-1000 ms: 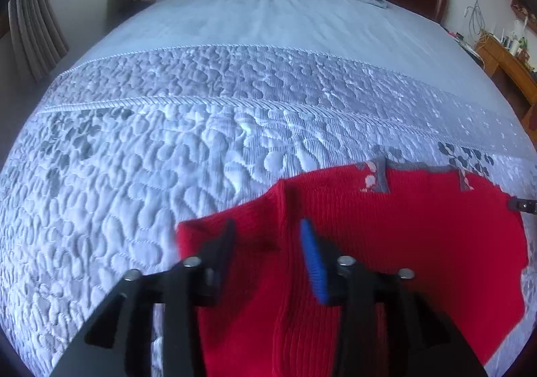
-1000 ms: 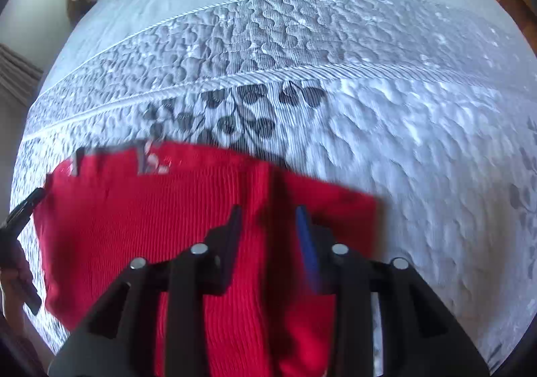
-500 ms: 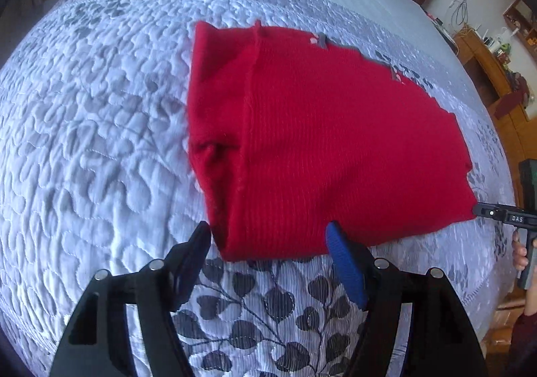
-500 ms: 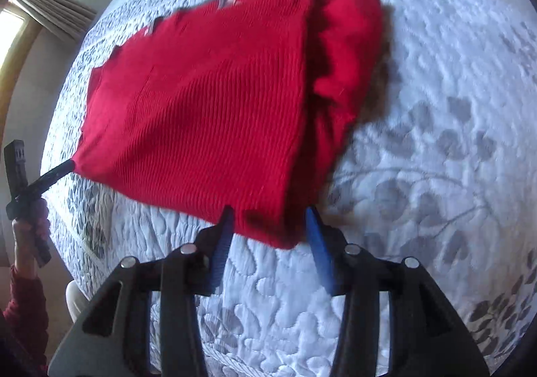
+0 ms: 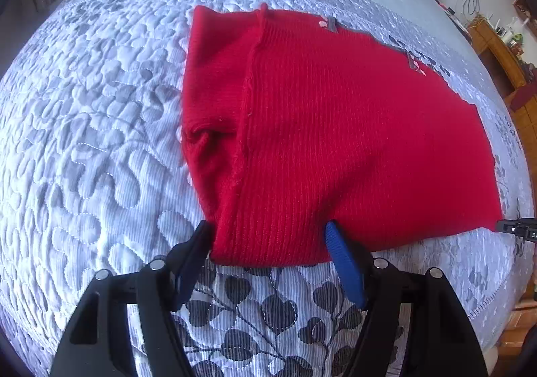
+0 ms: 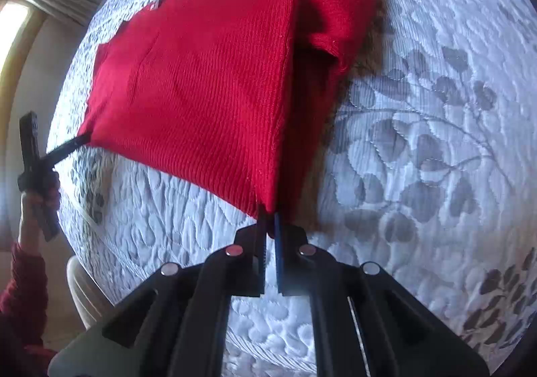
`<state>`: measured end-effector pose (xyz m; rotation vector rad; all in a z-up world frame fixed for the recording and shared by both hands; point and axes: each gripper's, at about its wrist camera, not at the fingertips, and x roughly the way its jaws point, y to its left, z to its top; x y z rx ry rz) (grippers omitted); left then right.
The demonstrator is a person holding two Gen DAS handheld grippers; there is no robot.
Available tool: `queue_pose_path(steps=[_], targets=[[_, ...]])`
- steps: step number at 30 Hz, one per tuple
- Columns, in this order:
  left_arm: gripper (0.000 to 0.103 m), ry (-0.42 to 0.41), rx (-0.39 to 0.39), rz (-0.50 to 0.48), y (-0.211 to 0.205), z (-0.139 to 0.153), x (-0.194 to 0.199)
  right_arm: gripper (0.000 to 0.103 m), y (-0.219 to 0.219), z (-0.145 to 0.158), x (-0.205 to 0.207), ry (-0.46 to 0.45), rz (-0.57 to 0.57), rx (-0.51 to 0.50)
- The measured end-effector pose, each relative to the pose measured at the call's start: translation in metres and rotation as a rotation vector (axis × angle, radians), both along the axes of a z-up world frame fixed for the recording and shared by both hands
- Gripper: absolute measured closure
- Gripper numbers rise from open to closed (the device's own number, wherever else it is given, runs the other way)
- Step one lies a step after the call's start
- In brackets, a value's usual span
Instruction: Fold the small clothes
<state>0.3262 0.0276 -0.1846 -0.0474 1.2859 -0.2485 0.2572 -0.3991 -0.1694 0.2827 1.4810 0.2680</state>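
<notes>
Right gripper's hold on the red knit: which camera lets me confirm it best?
The right wrist view. There the right gripper is shut on the near corner of the red knit garment, fingers nearly touching. The left wrist view shows only its dark tip at the garment's far corner, too small to judge.

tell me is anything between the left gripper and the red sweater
Nothing visible. The left gripper is open, its fingers straddling the near corner of the red sweater on the quilted bedspread, with no other object between them.

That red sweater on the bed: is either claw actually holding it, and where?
The right gripper pinches the red sweater at its near bottom corner. The left gripper is open around the other near corner.
</notes>
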Motion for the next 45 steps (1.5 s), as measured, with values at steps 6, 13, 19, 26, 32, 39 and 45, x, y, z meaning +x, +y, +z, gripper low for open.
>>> queue_pose_path(steps=[6, 13, 19, 26, 32, 39, 45], targets=[[0.017, 0.024, -0.067, 0.073, 0.025, 0.014, 0.006, 0.047, -0.013, 0.022, 0.001, -0.061, -0.073, 0.042], [0.011, 0.067, -0.053, 0.074, 0.020, -0.009, 0.024, 0.047, -0.014, 0.000, 0.013, 0.012, -0.098, 0.013], [0.022, 0.075, -0.019, 0.031, -0.003, -0.015, 0.033, 0.062, -0.008, -0.014, 0.024, 0.005, -0.128, 0.045], [0.083, 0.146, -0.157, 0.102, -0.002, -0.012, 0.035, 0.092, 0.001, -0.016, 0.031, 0.011, -0.155, 0.107], [0.087, 0.110, -0.184, 0.111, 0.006, 0.008, 0.010, 0.096, -0.009, 0.020, 0.004, -0.050, -0.143, 0.123], [0.087, 0.128, -0.196, 0.050, 0.003, 0.029, -0.058, 0.097, -0.019, 0.046, -0.058, -0.041, -0.102, 0.106], [0.087, 0.139, -0.193, 0.002, 0.000, 0.041, -0.132, 0.097, -0.022, 0.054, -0.136, -0.020, -0.067, 0.081]])
